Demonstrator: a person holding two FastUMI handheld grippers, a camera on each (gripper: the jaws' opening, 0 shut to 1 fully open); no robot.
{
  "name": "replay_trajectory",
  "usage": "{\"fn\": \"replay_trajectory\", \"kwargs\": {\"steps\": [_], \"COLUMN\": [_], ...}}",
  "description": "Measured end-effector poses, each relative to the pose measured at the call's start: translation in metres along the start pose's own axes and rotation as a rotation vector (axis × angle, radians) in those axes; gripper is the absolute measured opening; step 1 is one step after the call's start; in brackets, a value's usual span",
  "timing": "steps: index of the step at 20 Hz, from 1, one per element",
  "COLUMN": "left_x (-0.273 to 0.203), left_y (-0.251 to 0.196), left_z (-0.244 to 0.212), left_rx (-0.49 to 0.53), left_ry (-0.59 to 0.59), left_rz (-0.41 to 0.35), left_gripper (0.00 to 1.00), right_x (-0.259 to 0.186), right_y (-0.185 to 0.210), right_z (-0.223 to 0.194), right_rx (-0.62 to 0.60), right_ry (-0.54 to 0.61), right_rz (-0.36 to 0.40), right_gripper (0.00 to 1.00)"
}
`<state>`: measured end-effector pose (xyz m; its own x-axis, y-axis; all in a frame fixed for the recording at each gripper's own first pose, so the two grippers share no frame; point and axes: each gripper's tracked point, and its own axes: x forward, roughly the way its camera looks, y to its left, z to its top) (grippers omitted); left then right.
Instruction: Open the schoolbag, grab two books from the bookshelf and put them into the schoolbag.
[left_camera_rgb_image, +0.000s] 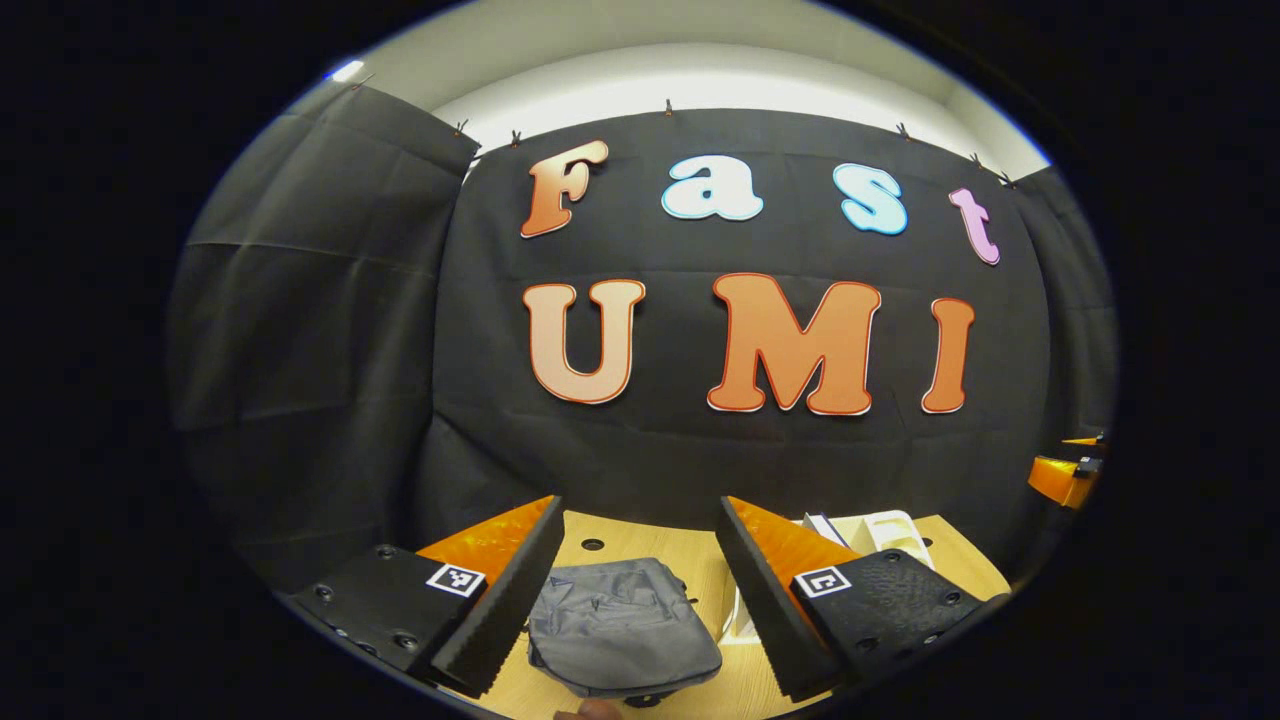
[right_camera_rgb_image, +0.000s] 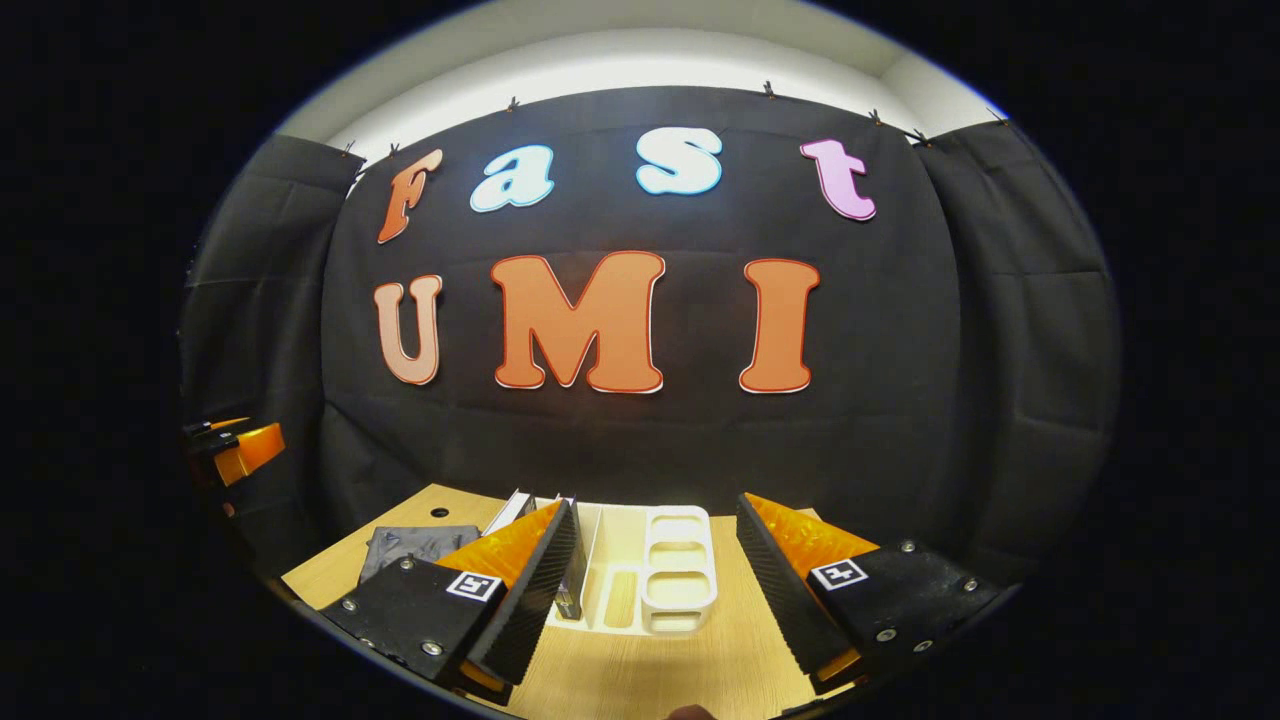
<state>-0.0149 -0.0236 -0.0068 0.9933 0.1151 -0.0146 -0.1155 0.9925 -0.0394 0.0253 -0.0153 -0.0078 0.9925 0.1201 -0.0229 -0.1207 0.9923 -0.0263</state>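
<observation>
The grey schoolbag (left_camera_rgb_image: 620, 625) lies flat and zipped on the wooden table (left_camera_rgb_image: 740, 680), below and between the fingers of my left gripper (left_camera_rgb_image: 640, 510), which is open and holds nothing. My right gripper (right_camera_rgb_image: 657, 505) is also open and bare, hovering in front of the white bookshelf (right_camera_rgb_image: 680, 575). Two books (right_camera_rgb_image: 572, 585) stand upright at the shelf's left end, close to the right gripper's left finger. The schoolbag (right_camera_rgb_image: 410, 545) sits left of the shelf. In the left gripper view the bookshelf (left_camera_rgb_image: 885, 528) and a book (left_camera_rgb_image: 822, 525) peek out behind the right finger.
The black cloth wall (right_camera_rgb_image: 620, 440) rises right behind the table's far edge (right_camera_rgb_image: 440, 492). The other gripper shows at each view's side: the right gripper (left_camera_rgb_image: 1065, 475) and the left gripper (right_camera_rgb_image: 235, 450). Small round holes (left_camera_rgb_image: 592, 545) dot the tabletop.
</observation>
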Motion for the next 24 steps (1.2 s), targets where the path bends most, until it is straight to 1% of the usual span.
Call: {"fn": "replay_trajectory", "kwargs": {"steps": [4,7,8,9,13,17,20,23,24], "left_x": [-0.006,-0.004,-0.004,-0.004,0.005,0.017,0.024,0.04,0.045], "left_y": [-0.008,-0.015,-0.016,-0.019,-0.02,-0.019,-0.023,-0.017,-0.018], "left_z": [0.003,0.005,0.008,0.011,0.011,-0.007,-0.018,-0.032,-0.04], "left_rx": [0.0,0.013,0.017,0.02,0.05,0.123,0.181,0.305,0.343], "left_ry": [-0.007,-0.016,-0.02,-0.022,-0.026,-0.003,0.012,0.026,0.04], "left_rz": [0.024,0.025,0.025,0.02,0.018,0.032,0.008,0.005,-0.006], "left_gripper": [0.96,0.96,0.96,0.96,0.96,0.96,0.96,0.97,0.97], "right_x": [-0.002,-0.009,-0.01,-0.01,-0.009,0.002,0.013,0.023,0.028], "right_y": [-0.01,-0.026,-0.029,-0.032,-0.038,-0.038,-0.031,-0.027,-0.024], "right_z": [-0.007,-0.008,-0.01,-0.01,-0.016,-0.025,-0.033,-0.037,-0.039], "right_rx": [0.007,0.005,0.003,0.006,0.027,0.012,0.01,-0.006,-0.01], "right_ry": [0.016,0.011,0.011,0.014,0.02,0.027,0.056,0.064,0.068], "right_rz": [0.016,-0.005,-0.014,-0.021,-0.034,-0.042,-0.034,-0.057,-0.066], "right_gripper": [0.97,0.97,1.0,0.97,0.96,0.97,0.97,0.97,0.96]}}
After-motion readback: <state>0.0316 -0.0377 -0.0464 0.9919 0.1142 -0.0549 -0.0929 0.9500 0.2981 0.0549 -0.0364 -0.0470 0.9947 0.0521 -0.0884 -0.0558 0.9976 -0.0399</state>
